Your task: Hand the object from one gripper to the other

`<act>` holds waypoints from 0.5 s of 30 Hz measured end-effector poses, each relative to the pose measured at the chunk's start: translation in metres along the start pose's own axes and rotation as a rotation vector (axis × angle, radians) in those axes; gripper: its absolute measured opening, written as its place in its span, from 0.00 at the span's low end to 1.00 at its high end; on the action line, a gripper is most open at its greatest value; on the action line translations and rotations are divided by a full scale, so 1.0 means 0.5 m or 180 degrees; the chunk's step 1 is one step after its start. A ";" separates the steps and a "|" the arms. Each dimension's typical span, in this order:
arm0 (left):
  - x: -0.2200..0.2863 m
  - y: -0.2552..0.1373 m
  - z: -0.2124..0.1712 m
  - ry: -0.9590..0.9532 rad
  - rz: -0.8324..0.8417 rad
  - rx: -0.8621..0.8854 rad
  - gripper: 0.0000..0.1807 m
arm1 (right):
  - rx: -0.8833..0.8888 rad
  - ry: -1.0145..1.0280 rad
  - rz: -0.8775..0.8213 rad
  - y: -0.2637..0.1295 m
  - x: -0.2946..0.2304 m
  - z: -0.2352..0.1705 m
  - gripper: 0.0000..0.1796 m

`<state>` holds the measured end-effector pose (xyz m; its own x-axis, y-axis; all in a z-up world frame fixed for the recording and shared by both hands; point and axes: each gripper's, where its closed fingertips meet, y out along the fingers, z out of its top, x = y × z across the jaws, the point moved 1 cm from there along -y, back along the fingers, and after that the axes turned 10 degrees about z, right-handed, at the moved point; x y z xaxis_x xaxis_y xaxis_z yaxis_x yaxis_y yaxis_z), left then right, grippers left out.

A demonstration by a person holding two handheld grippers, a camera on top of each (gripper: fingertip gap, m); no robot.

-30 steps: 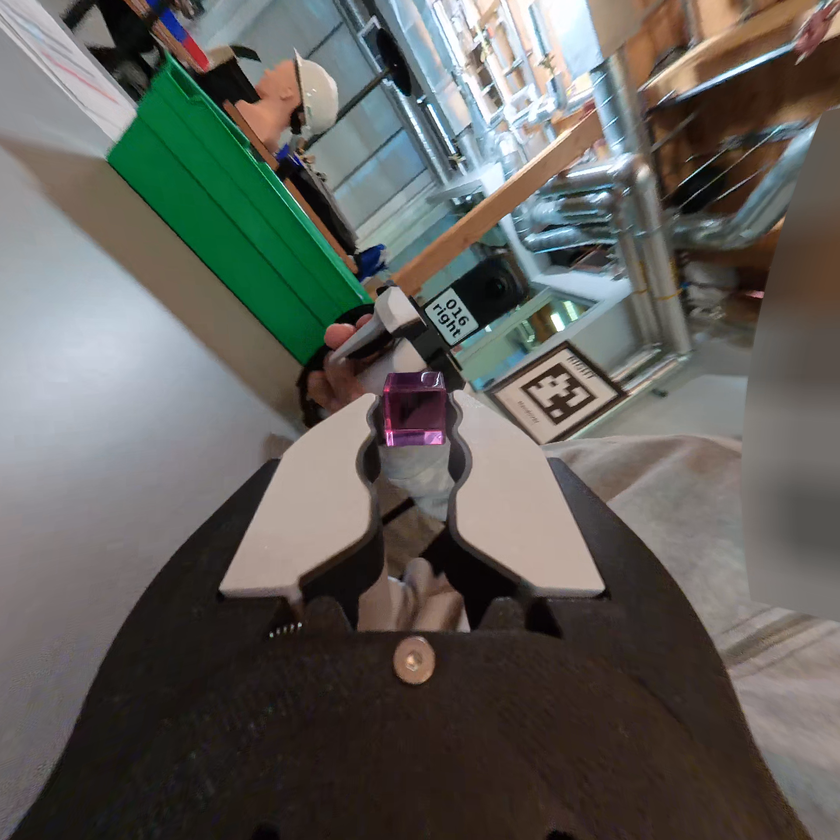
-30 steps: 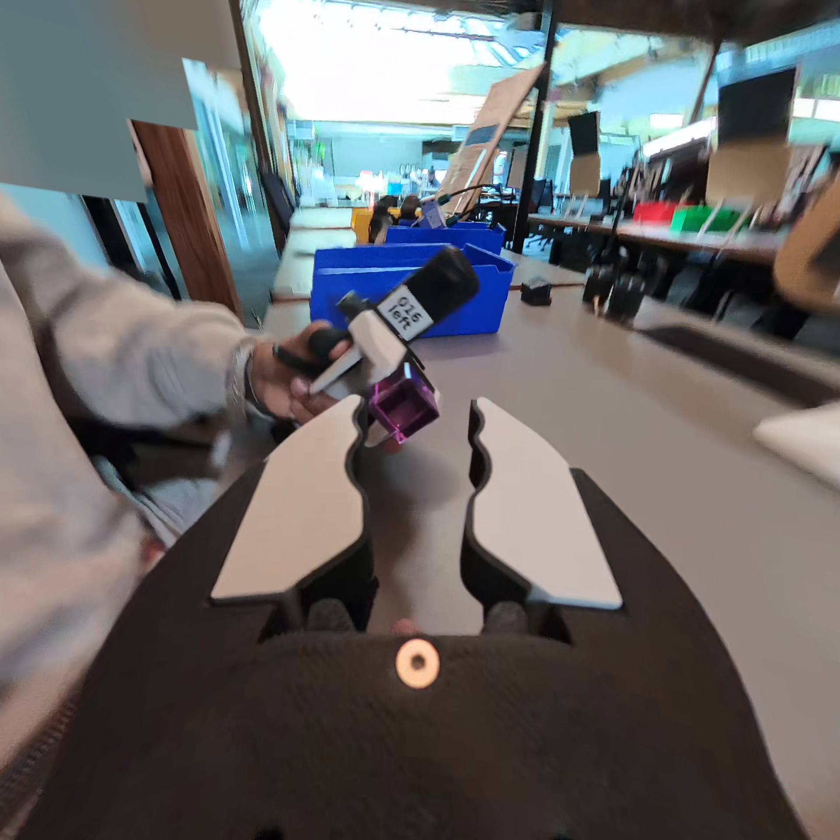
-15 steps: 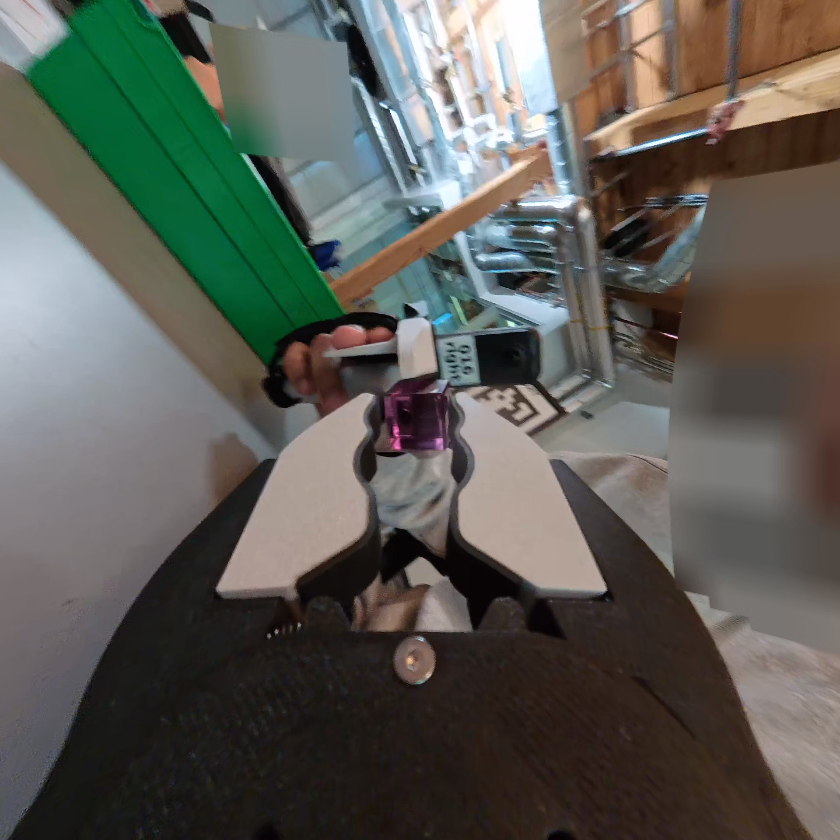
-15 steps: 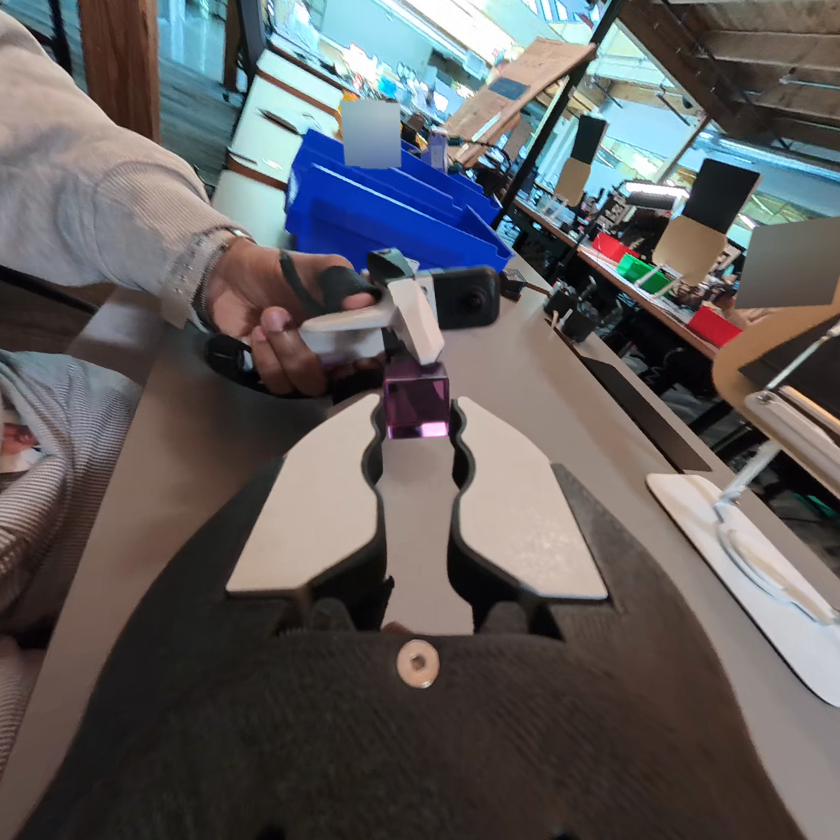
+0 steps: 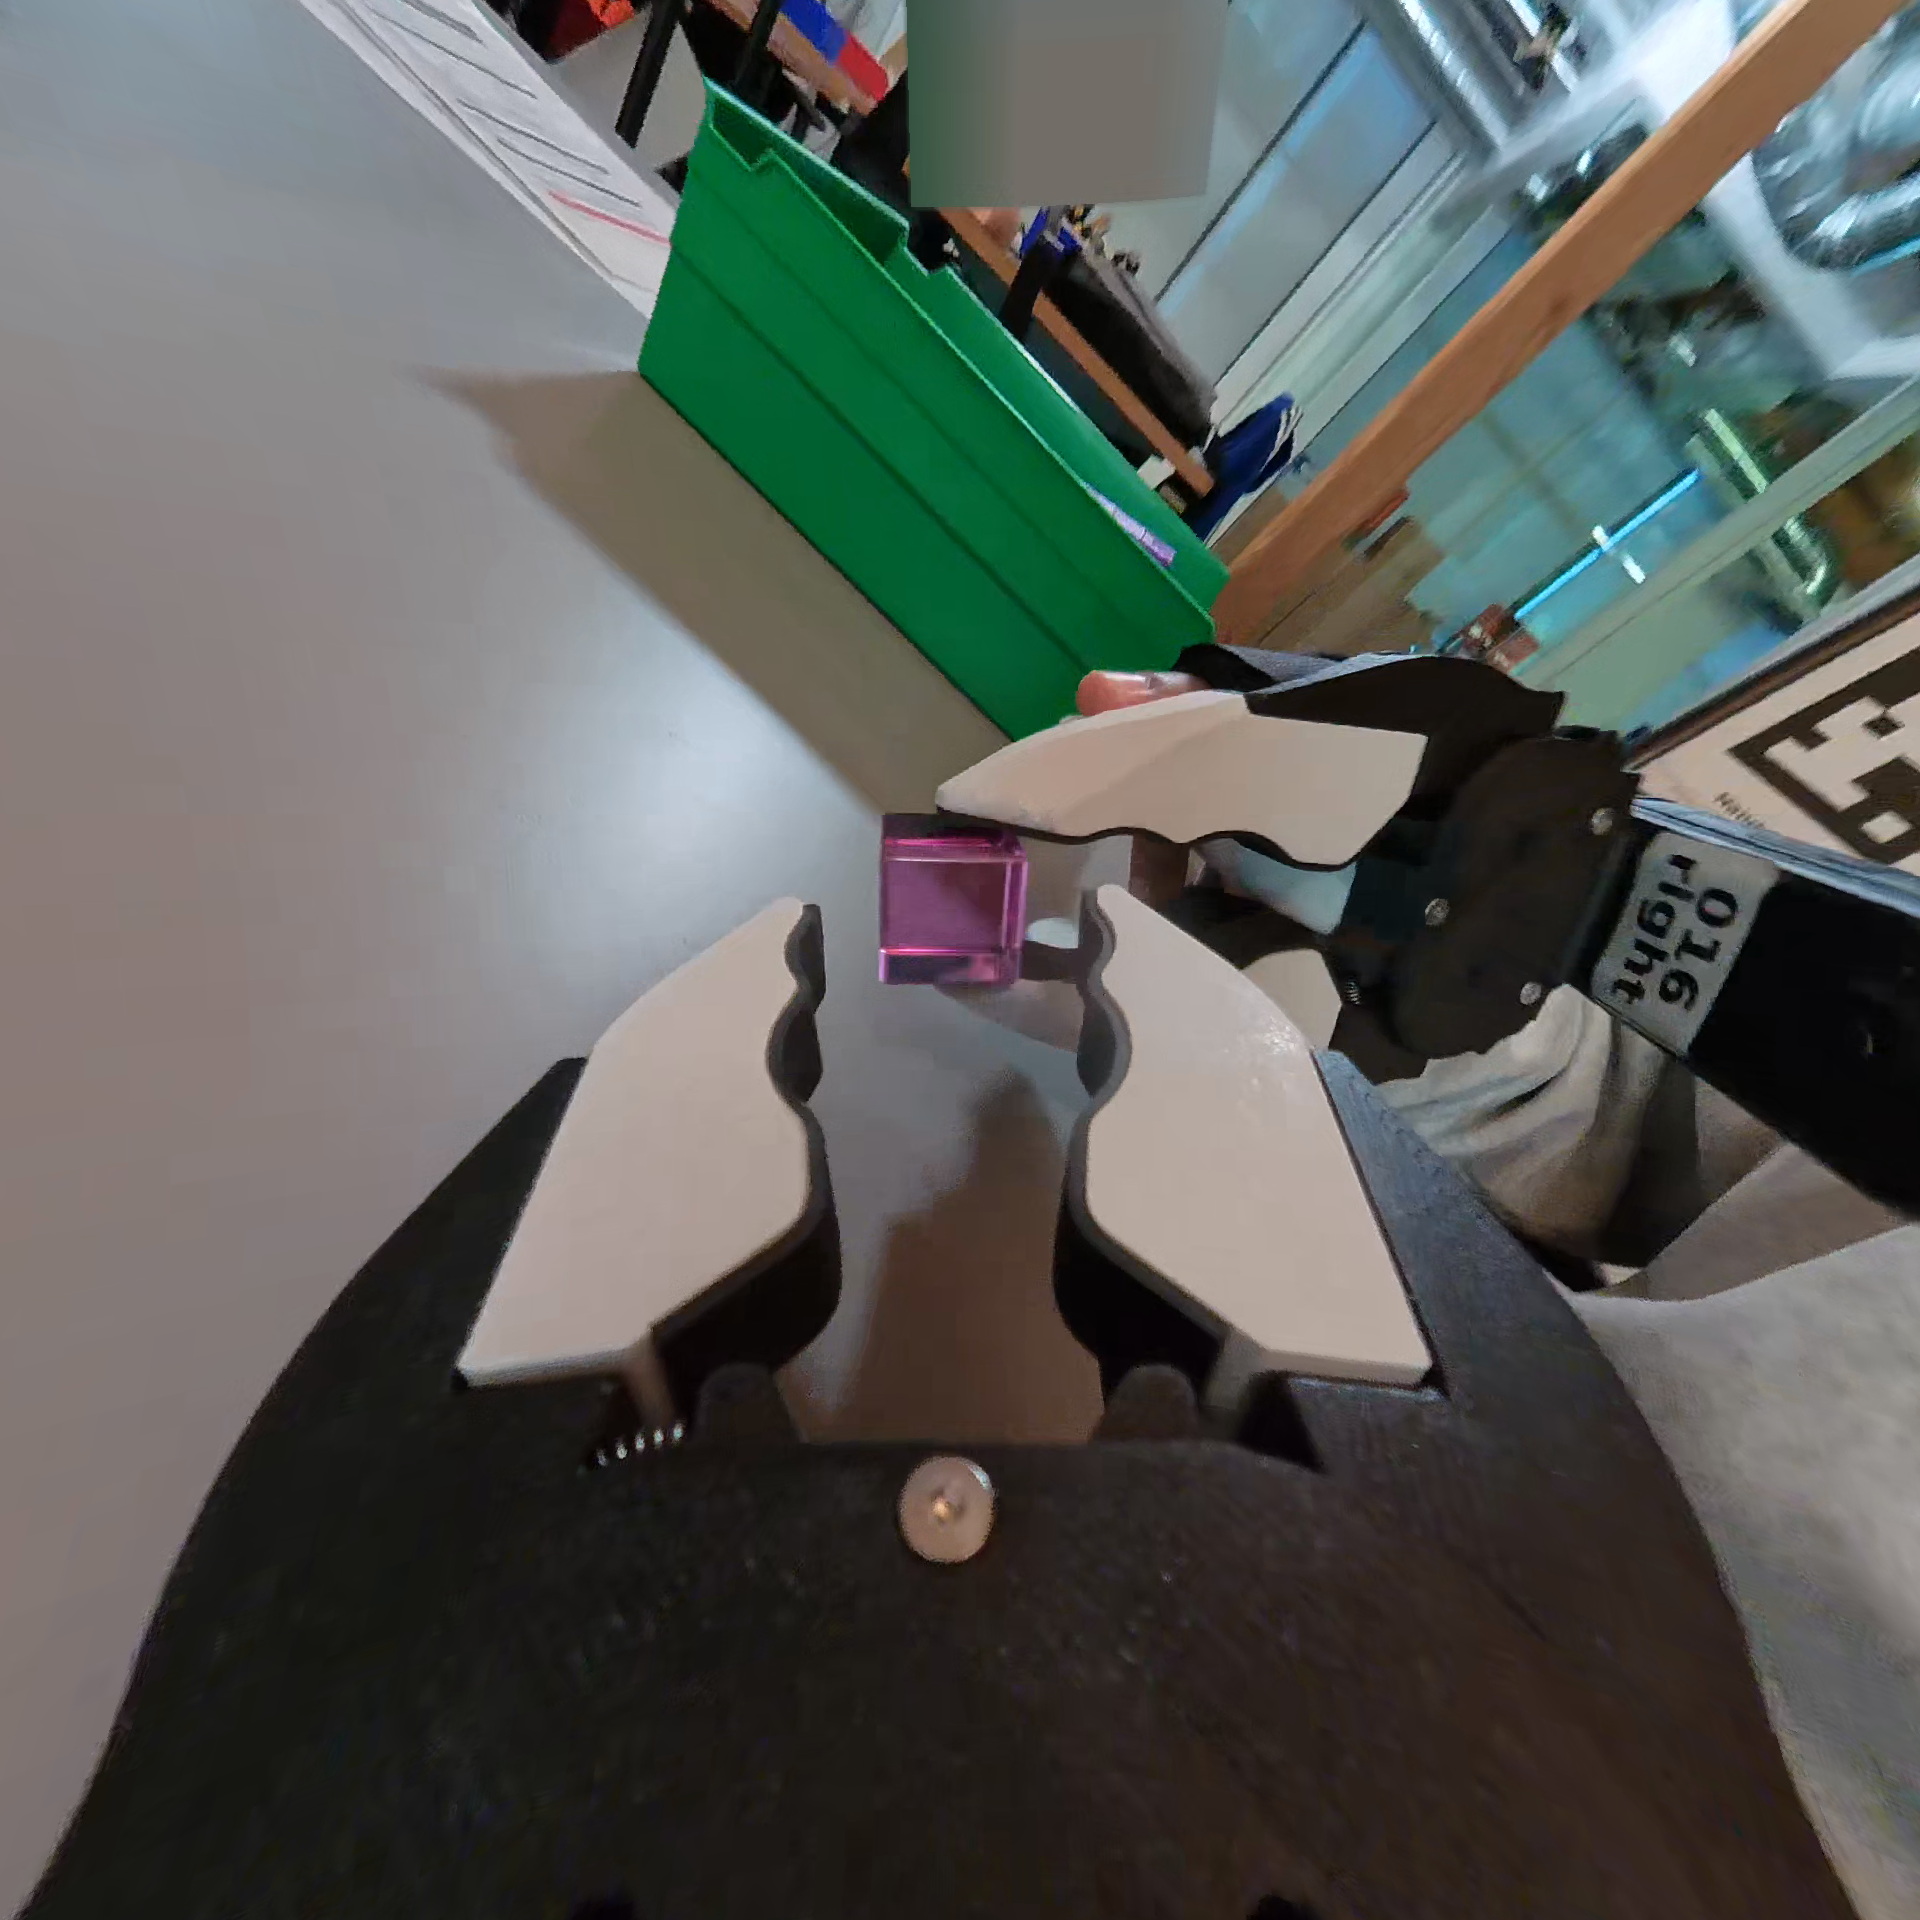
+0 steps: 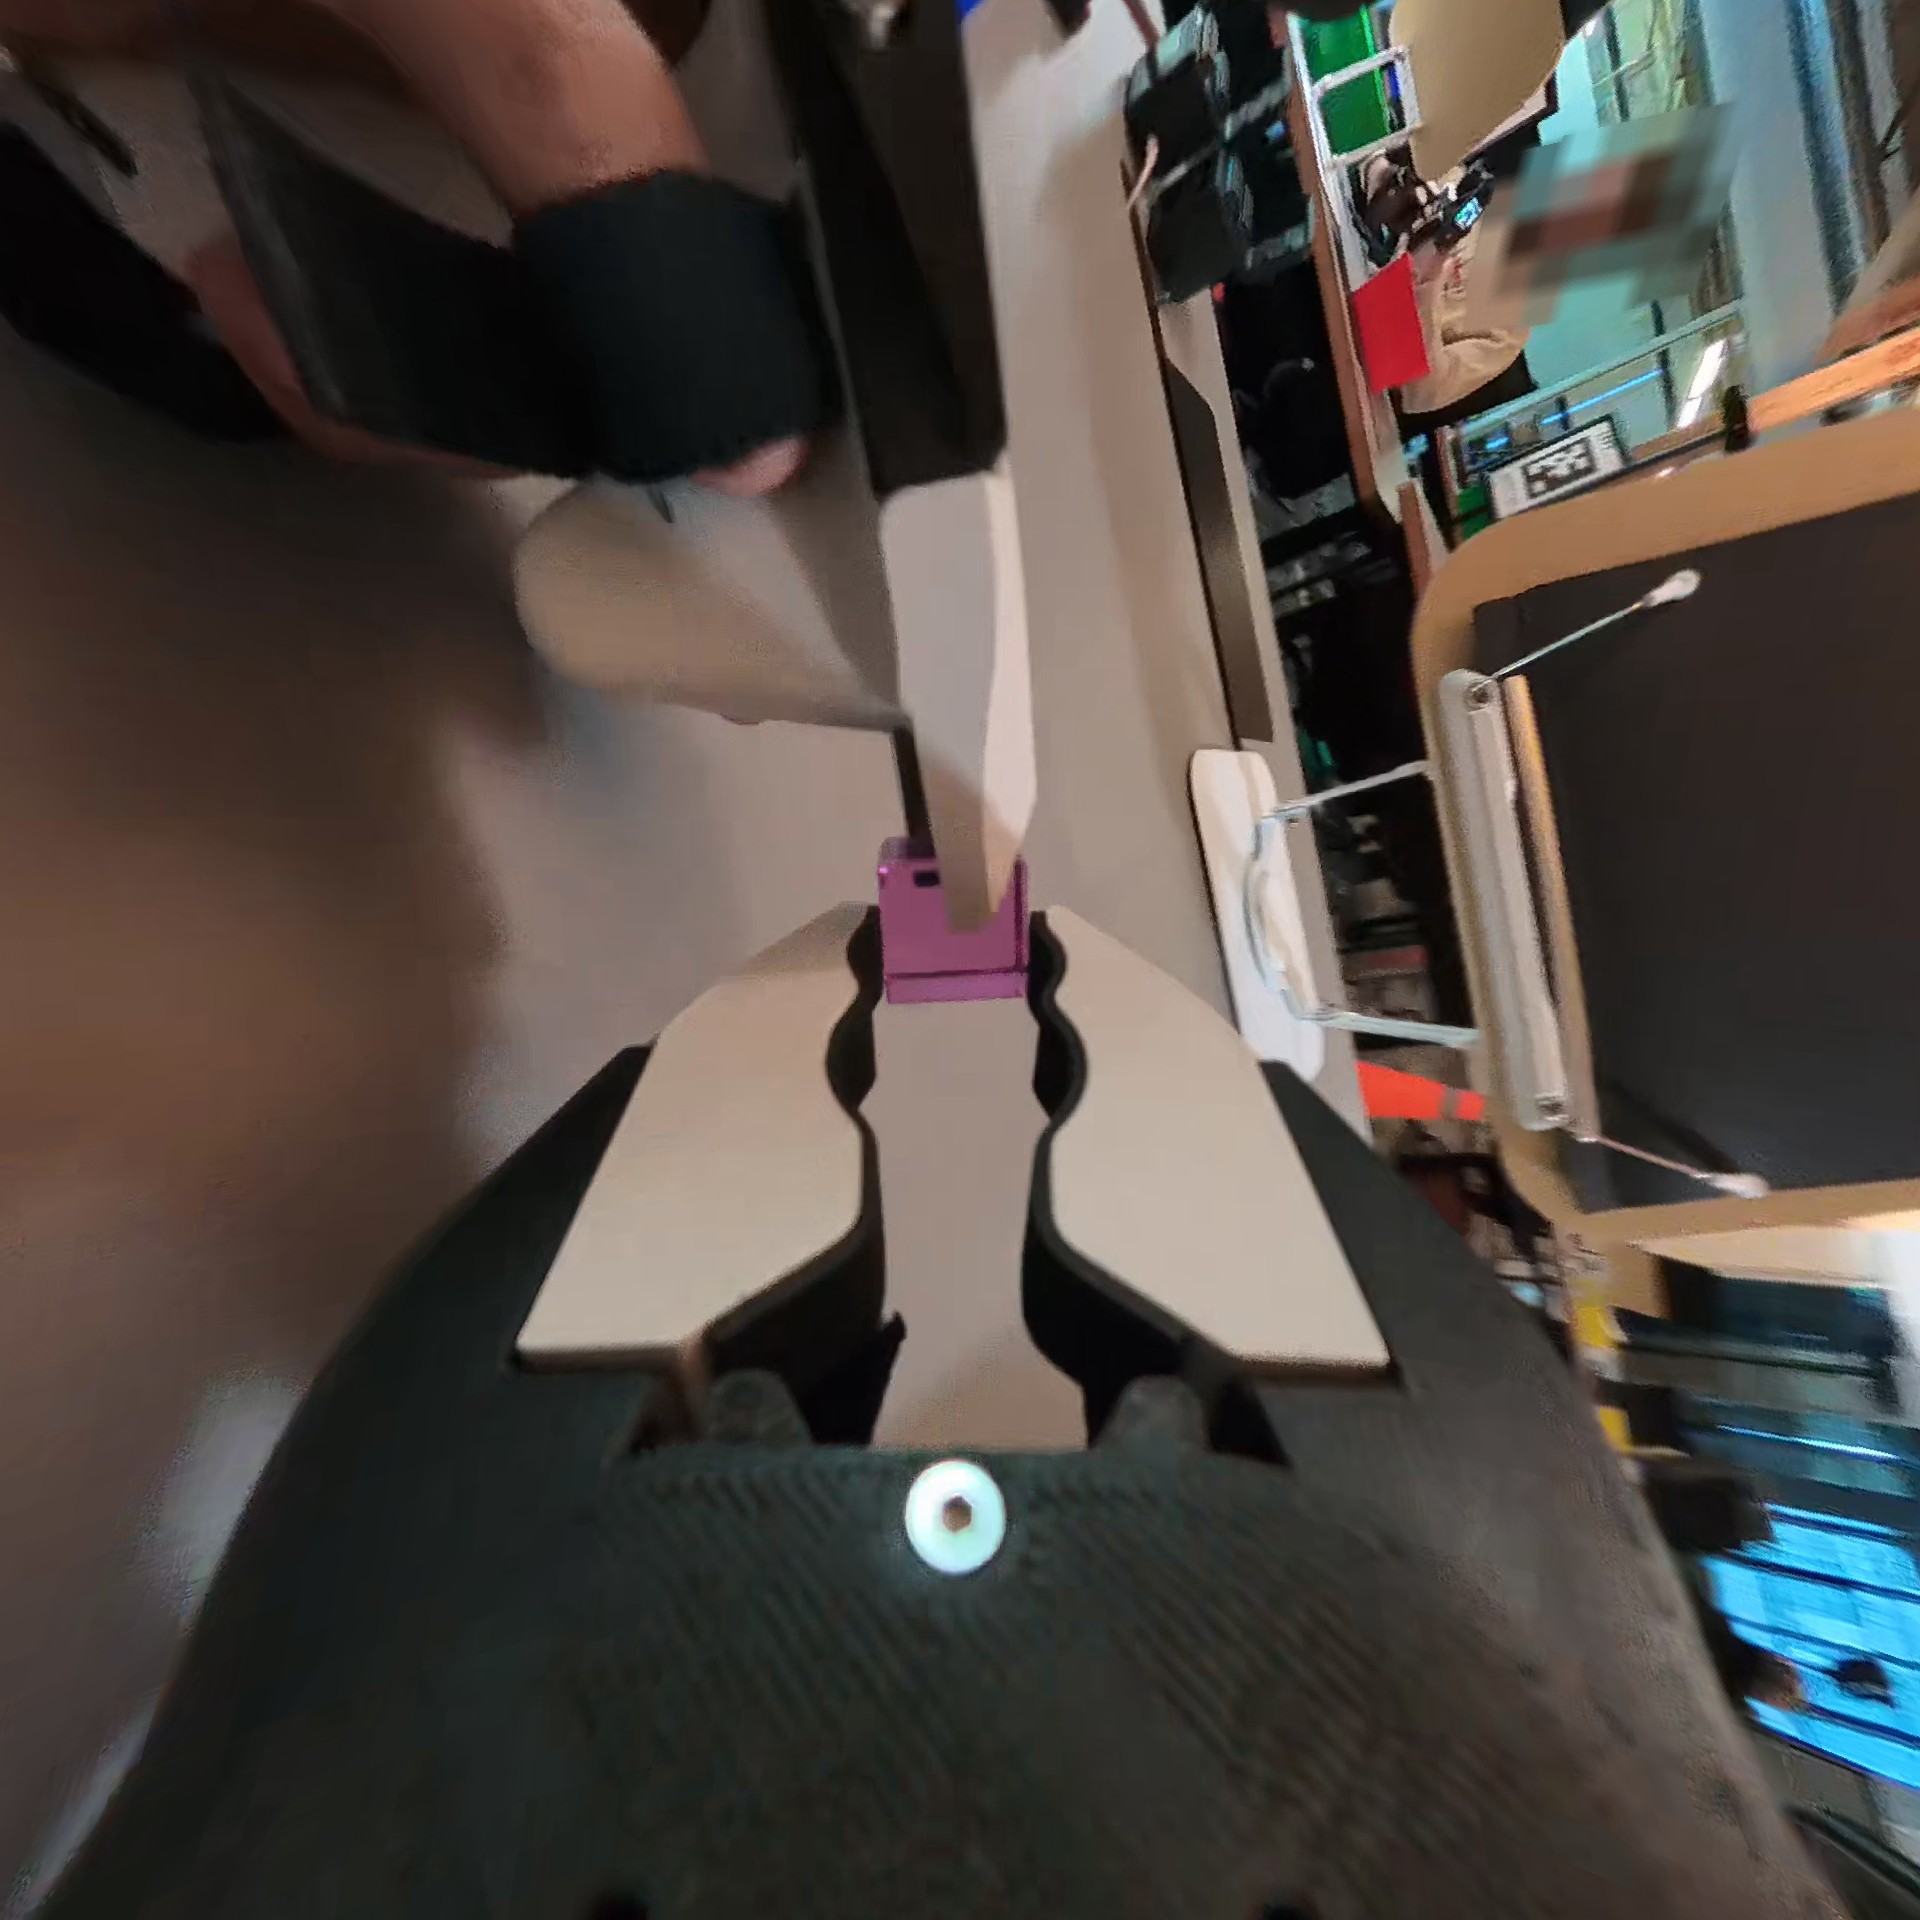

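A clear purple cube (image 5: 951, 914) is held in the air above the grey table (image 5: 312, 623). My right gripper (image 6: 953, 914) is shut on the cube (image 6: 914, 956), which sits between its fingertips. In the left wrist view the right gripper's upper finger (image 5: 1174, 790) comes in from the right and rests on the cube's top. My left gripper (image 5: 951, 904) is open, with its fingers on either side of the cube and a gap on each side. In the right wrist view a left finger (image 6: 987, 727) reaches down from above in front of the cube.
A green bin (image 5: 904, 447) stands on the table behind the grippers. A black-and-white marker board (image 5: 1849, 758) is at the right. A white flat base with a wire frame (image 6: 1236, 894) lies on the table beyond the right gripper. A hand (image 6: 623, 208) holds the left gripper.
The left gripper held the cube, then the right gripper shut on it as well. Now the left gripper has opened and let go; the cube stays in the right gripper.
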<state>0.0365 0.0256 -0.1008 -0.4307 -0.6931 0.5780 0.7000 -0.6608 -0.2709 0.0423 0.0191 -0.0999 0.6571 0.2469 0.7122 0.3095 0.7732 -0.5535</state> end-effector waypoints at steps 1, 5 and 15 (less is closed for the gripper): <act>0.003 0.002 -0.004 0.0047 0.0000 -0.0032 0.24 | -0.0078 -0.0102 -0.0044 0.001 -0.002 0.001 0.15; -0.001 0.001 -0.009 0.0146 0.0082 -0.0104 0.15 | -0.0111 -0.0152 -0.0068 0.002 -0.005 0.006 0.15; -0.007 -0.019 0.019 -0.0343 -0.0307 0.0136 0.15 | 0.0785 0.0380 0.0013 -0.003 0.017 0.020 0.40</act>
<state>0.0367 0.0370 -0.0929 -0.4351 -0.5906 0.6796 0.6829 -0.7084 -0.1785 0.0405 0.0258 -0.0886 0.7390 0.1909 0.6462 0.1395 0.8949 -0.4239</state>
